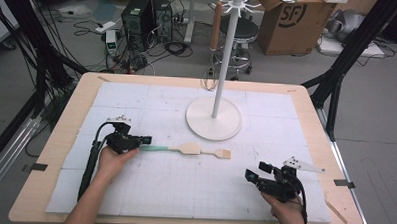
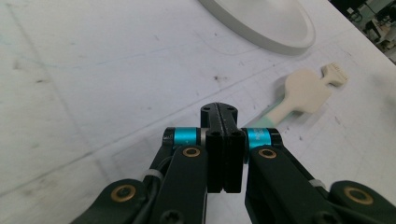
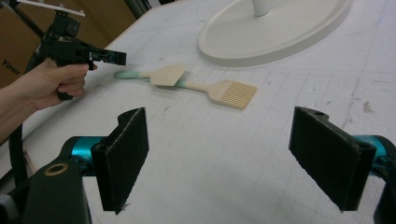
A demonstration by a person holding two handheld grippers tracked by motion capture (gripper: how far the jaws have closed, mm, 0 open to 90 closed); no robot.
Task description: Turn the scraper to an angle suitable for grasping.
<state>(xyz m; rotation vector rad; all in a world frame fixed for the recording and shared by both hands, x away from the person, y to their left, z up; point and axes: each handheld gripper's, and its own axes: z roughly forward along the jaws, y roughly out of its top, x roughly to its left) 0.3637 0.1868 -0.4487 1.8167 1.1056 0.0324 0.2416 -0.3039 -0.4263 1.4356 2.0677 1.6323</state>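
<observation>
The left gripper [image 1: 144,139] is clenched with nothing between its jaws, poised at the green handle end of the spatula and brush [image 1: 197,151] lying mid-mat, near the white stand base [image 1: 213,126]. The right gripper [image 1: 257,173] hovers released at the near right.

The spatula [image 1: 190,149] is cream at its blade with a pale green handle, and the brush [image 1: 219,153] lying end to end with it is the same cream, its bristle head ribbed with fine parallel lines. Beyond the spatula, the stand [image 1: 214,117] is plain white from round base to pole. Under the spatula, the mat [image 1: 183,191] is white with a faint grey grid and small dark specks, and the table [image 1: 60,132] round it is light wood. The left gripper [image 2: 219,112] is black with turquoise bands and brass-coloured screws; the right gripper [image 3: 224,154] has black ridged pads [image 3: 123,154] and turquoise too.
</observation>
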